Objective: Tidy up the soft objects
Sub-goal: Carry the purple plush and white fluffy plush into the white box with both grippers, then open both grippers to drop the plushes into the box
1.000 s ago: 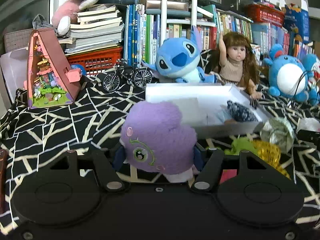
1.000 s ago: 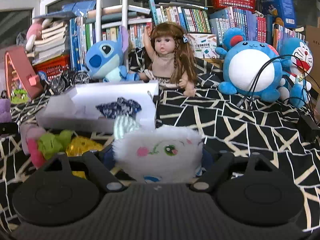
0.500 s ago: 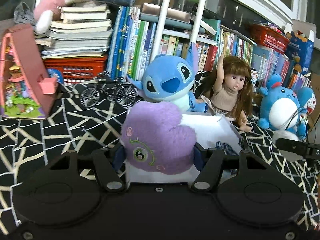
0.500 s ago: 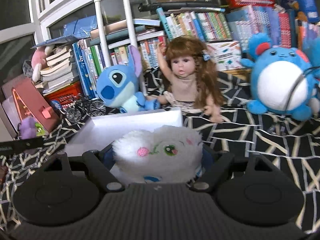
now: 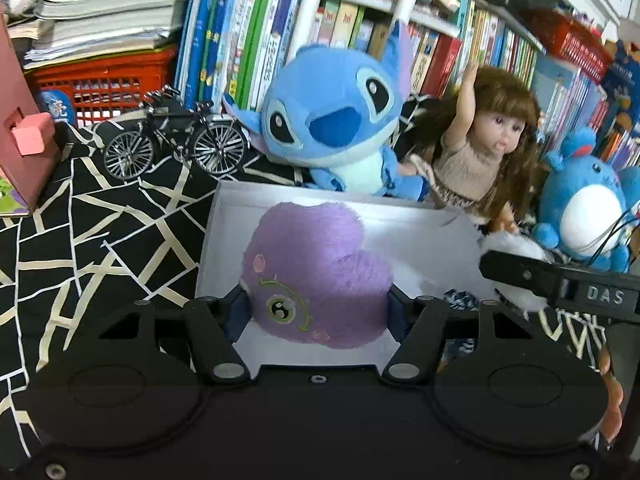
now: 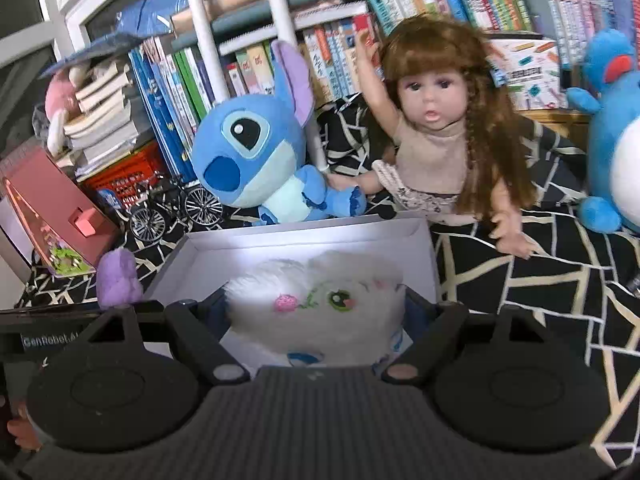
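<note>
Two soft toys up over the white box (image 5: 208,240), one in each gripper. Left gripper (image 5: 318,312) squeezed shut on the purple fluffy toy (image 5: 316,276), fingers pressing in on both sides. Right gripper (image 6: 316,312) squeezed shut on the white fluffy toy (image 6: 320,300) the same way. Purple toy over the left part of the box, white toy over the right part. Something small, dark and patterned (image 5: 460,300) already inside, near the right end.

Probably the putting-in step now. Best done slow: lower each toy until it sits on the box floor, then open the fingers just enough to let go. No dropping from high up, since fluffy things can bounce or roll out. Keep the two grippers apart, because they are close side by side. Stay off the thin paper-like walls, easy to bend or push. Mind the blue plush (image 5: 336,120) and the doll (image 5: 480,152) sitting just past the far wall.
</note>
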